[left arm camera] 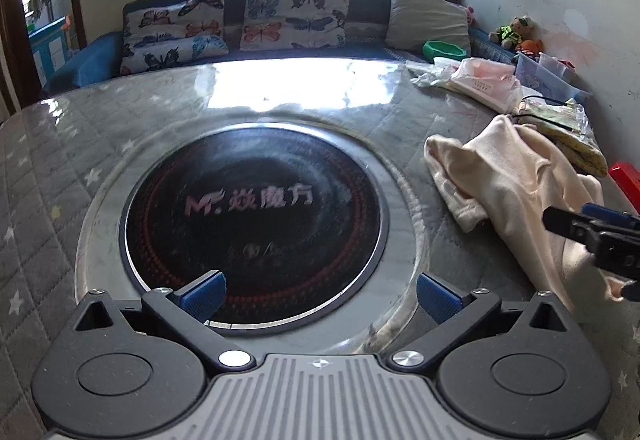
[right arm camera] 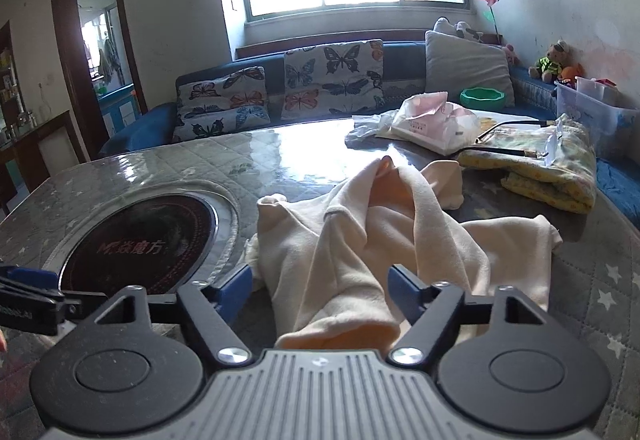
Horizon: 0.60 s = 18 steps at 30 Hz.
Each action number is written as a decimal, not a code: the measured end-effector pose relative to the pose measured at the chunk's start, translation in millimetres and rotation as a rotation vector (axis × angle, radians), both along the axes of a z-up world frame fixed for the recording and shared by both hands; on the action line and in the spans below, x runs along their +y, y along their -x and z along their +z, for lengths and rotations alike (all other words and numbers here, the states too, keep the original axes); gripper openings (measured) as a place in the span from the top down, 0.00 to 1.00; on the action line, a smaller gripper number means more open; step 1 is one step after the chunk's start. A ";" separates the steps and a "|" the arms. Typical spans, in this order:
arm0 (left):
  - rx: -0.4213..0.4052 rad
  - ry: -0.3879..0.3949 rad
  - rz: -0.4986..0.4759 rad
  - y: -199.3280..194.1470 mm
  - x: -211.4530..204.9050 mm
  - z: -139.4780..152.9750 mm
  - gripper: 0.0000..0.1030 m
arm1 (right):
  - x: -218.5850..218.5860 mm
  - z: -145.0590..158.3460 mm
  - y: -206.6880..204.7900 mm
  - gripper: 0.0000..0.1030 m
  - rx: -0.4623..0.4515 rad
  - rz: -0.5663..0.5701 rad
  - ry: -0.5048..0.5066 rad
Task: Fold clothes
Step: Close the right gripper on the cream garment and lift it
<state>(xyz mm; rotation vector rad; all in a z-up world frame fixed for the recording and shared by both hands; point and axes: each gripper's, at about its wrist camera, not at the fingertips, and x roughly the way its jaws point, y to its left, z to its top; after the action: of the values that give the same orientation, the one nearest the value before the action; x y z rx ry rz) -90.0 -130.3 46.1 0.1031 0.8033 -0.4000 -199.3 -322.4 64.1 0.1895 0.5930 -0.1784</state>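
A crumpled cream garment (right arm camera: 360, 240) lies on the quilt-covered table, right of the black round cooktop. In the left wrist view the garment (left arm camera: 516, 196) sits at the right. My left gripper (left arm camera: 318, 294) is open and empty, low over the near rim of the cooktop (left arm camera: 256, 224). My right gripper (right arm camera: 320, 292) is open, its jaws standing either side of the near end of the garment, which runs between them. The right gripper shows at the right edge of the left wrist view (left arm camera: 596, 236).
A folded yellow patterned cloth (right arm camera: 552, 168) with glasses on it lies behind the garment. A pink-white plastic bag (right arm camera: 428, 124) is further back. A clear storage box (right arm camera: 592, 112) stands at the right. A blue sofa with butterfly cushions (right arm camera: 332, 80) runs behind the table.
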 end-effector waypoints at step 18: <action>-0.100 0.019 -0.028 -17.6 -20.3 39.1 0.00 | 12.9 -6.3 -2.2 0.90 -0.013 0.141 -0.007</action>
<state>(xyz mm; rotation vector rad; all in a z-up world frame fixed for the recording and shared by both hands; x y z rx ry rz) -72.4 -150.6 85.2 0.1161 0.7003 -0.4254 -197.2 -309.5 57.8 0.1553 0.5924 -0.0387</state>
